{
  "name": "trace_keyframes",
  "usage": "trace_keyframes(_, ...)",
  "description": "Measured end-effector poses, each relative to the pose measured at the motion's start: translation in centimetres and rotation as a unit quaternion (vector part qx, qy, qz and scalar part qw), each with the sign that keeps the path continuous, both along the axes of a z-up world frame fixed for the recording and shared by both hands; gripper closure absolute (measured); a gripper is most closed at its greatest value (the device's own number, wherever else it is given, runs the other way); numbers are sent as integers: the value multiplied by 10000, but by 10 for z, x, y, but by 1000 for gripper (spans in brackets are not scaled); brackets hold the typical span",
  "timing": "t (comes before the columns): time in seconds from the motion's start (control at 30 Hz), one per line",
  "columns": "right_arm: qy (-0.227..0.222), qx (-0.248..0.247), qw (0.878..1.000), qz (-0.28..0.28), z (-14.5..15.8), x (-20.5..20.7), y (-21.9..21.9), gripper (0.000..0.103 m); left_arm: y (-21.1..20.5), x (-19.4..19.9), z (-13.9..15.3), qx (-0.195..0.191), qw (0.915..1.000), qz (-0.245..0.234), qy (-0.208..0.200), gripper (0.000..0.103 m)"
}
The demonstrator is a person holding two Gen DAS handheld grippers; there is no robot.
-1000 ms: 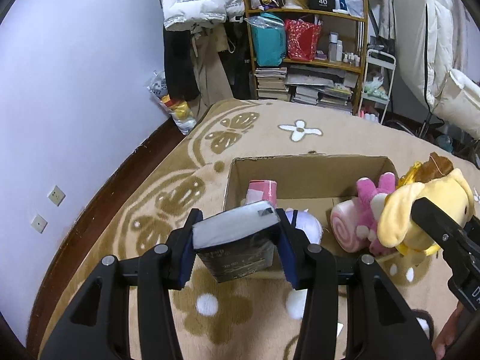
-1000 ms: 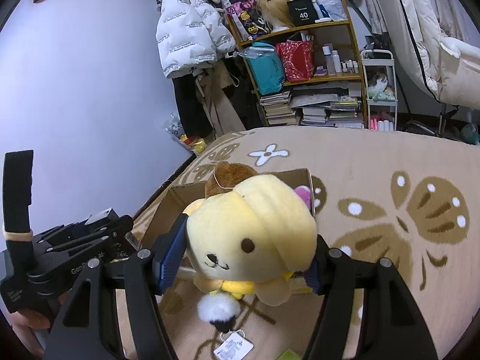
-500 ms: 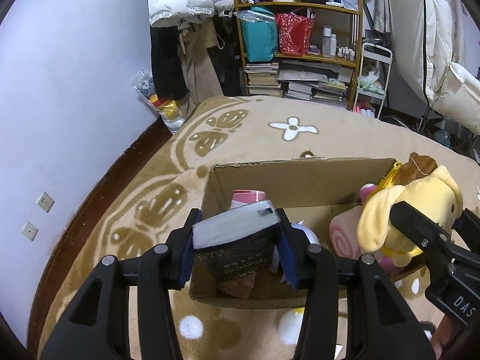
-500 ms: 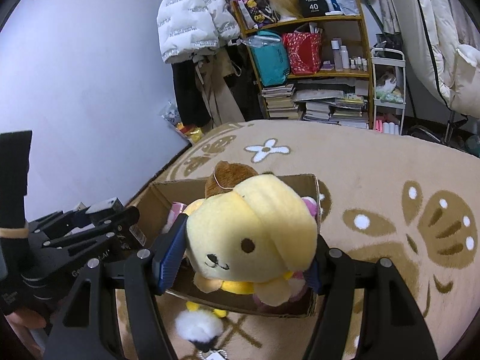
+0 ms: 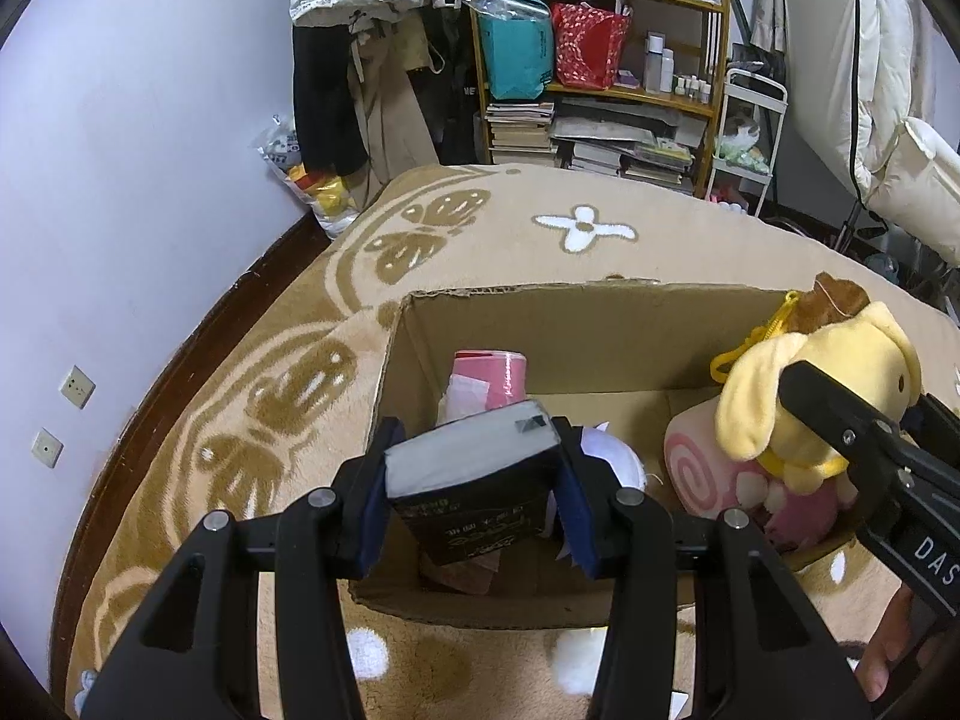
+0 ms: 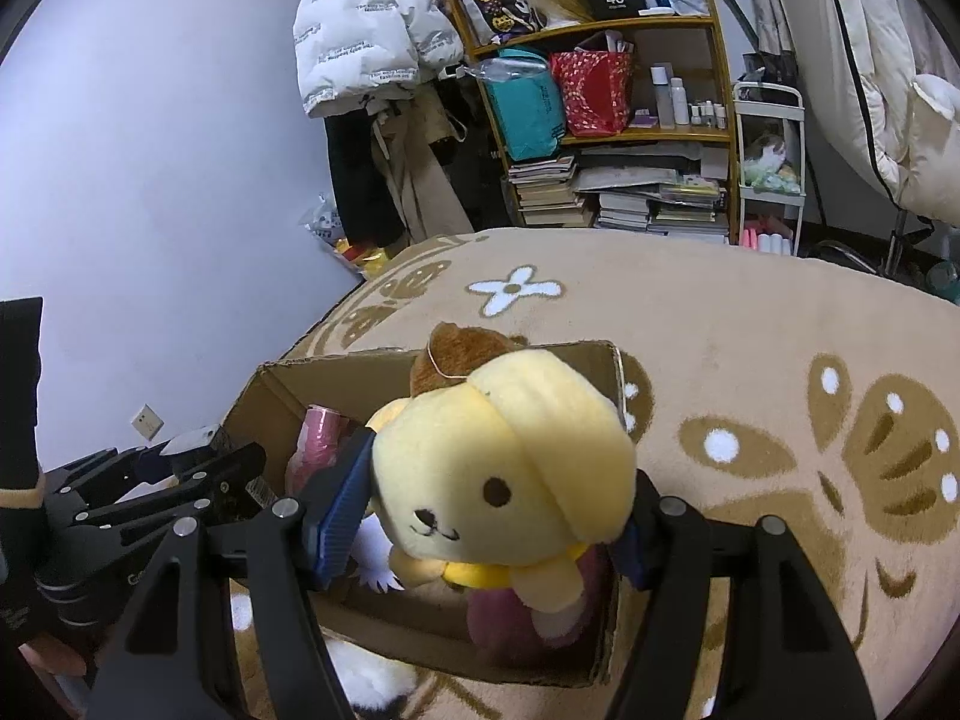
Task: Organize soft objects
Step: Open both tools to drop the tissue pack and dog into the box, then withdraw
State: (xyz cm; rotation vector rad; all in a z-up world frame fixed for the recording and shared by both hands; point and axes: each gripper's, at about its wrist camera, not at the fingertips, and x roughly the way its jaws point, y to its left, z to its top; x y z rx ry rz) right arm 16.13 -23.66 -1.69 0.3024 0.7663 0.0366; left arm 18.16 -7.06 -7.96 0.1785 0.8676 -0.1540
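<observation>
Left wrist view: left gripper [image 5: 474, 483] clamped on dark soft packet [image 5: 471, 480], above open brown cardboard box [image 5: 576, 324], six o'clock wall. Right gripper [image 6: 486, 516] squeezing yellow plush dog [image 6: 504, 474], over three o'clock end. Risk: releasing too near the rim, toppling outside.

Box [image 5: 540, 330]: near wall partly masked by the fingers [image 5: 576, 498]; floor mostly covered by its contents.
Dark pack [image 5: 474, 480]: white print too small to read; lower end hidden in the box.
White plush [image 5: 612, 462]: mostly behind the pack.
Pink roll [image 5: 696, 468]: right part hidden by the yellow plush [image 5: 810, 396].
Purple plush [image 6: 510, 618]: only its lower body shows under the yellow plush.
Hand [image 5: 882, 654]: cut off at the frame's corner.
Shelf [image 6: 600, 30]: small bottles illegible.
</observation>
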Motion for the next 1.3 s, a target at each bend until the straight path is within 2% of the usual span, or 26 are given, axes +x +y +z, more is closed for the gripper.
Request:
trace_keyframes(0.4, 80, 202, 9997, 60, -7, 5, -5, 27, -9, -1, -8, 163, 9998, -113, 33, 56)
trace_keyframes(0.67, 99, 172, 9998, 87, -11, 9, -5, 27, -14, -3, -8, 211, 9996, -189, -51, 47)
trace_keyframes(0.7, 95, 179, 9997, 104, -11, 9, -5, 26, -15, -3, -8, 214, 9996, -198, -45, 45)
trace_keyframes(0.77, 93, 203, 9997, 118, -11, 8, -5, 25, -15, -3, -9, 234, 9995, -196, -40, 31)
trace_keyframes(0.8, 100, 204, 9997, 114, -10, 8, -5, 23, -15, -3, -9, 244, 9995, -198, -33, 27)
trace_keyframes(0.9, 86, 213, 9997, 88, -9, 6, -6, 17, -14, -5, -8, 305, 9993, -192, -81, 23)
trace_keyframes(1.2, 126, 80, 9998, 130, -1, -2, -6, 13, -10, -11, -10, 394, 9991, -176, -12, 14)
trace_keyframes(1.27, 108, -103, 9999, 19, 2, -6, -6, 3, -9, -14, -9, 437, 9989, -194, 14, 9)
trace_keyframes(1.3, 69, -148, 9999, -8, 4, -9, -7, 3, -7, -16, -8, 460, 9988, -191, 28, 8)
